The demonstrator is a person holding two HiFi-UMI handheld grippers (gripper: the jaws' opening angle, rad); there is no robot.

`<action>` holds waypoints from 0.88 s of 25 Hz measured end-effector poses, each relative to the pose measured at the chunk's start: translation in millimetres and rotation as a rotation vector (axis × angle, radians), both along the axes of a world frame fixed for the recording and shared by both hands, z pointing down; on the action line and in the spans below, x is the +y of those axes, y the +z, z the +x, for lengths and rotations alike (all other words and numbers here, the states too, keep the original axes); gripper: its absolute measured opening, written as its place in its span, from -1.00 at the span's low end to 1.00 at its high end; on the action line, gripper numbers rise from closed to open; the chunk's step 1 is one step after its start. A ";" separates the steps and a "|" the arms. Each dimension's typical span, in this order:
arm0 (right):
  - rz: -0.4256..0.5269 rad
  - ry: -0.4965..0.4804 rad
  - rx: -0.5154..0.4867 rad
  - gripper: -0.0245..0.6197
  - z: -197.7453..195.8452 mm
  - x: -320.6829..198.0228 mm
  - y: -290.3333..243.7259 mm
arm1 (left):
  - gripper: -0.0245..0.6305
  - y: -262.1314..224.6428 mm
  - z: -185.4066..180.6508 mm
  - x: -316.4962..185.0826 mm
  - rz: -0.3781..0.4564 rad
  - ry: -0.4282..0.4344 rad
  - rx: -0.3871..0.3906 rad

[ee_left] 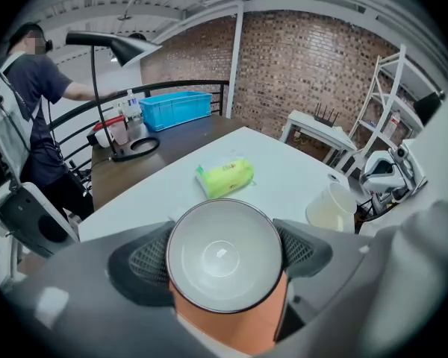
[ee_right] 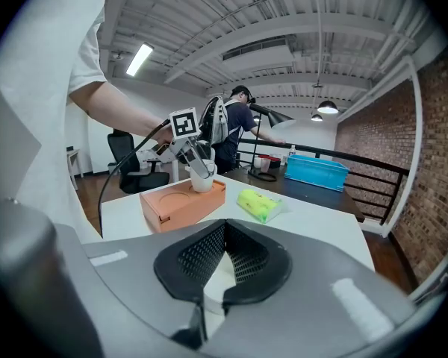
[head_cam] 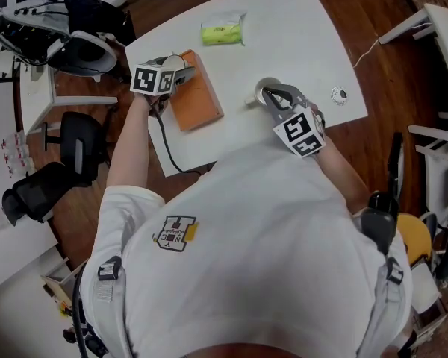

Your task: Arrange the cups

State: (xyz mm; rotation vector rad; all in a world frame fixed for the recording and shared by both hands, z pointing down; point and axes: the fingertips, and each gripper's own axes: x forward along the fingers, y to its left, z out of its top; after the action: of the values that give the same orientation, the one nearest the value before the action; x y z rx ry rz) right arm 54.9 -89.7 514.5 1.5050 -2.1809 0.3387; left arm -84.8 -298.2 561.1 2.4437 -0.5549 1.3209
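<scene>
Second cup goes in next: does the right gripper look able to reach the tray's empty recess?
Probably yes: the empty recess of the orange tray is nearer, bare table lies between, and the left gripper sits at the far one.

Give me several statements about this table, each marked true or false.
1. The left gripper holds a white cup between its fingers. True.
2. That cup is at the orange holder. True.
3. The green packet lies on the orange holder. False: it lies on the white table, apart from the holder.
4. The blue crate stands on the white table. False: it stands on the dark table beyond.
5. Both cups are at the holder. False: the second cup is off to its side, at the right gripper.
</scene>
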 end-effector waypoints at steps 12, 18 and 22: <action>0.009 0.024 0.008 -0.92 3.8 -2.9 -1.5 | 0.33 -3.6 -1.7 -2.0 0.025 0.024 0.017; 0.004 0.026 0.009 -0.92 6.0 -5.0 -0.1 | 0.41 1.3 -3.2 1.5 0.020 0.051 0.017; 0.008 0.021 0.006 -0.92 7.5 -6.9 0.5 | 0.41 -10.5 -5.9 -0.3 0.052 0.039 0.035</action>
State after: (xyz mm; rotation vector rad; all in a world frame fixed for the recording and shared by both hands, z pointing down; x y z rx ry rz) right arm 62.4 -96.6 515.0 1.5323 -2.1659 0.3323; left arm -90.7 -298.5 550.5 2.5264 -0.5416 1.2918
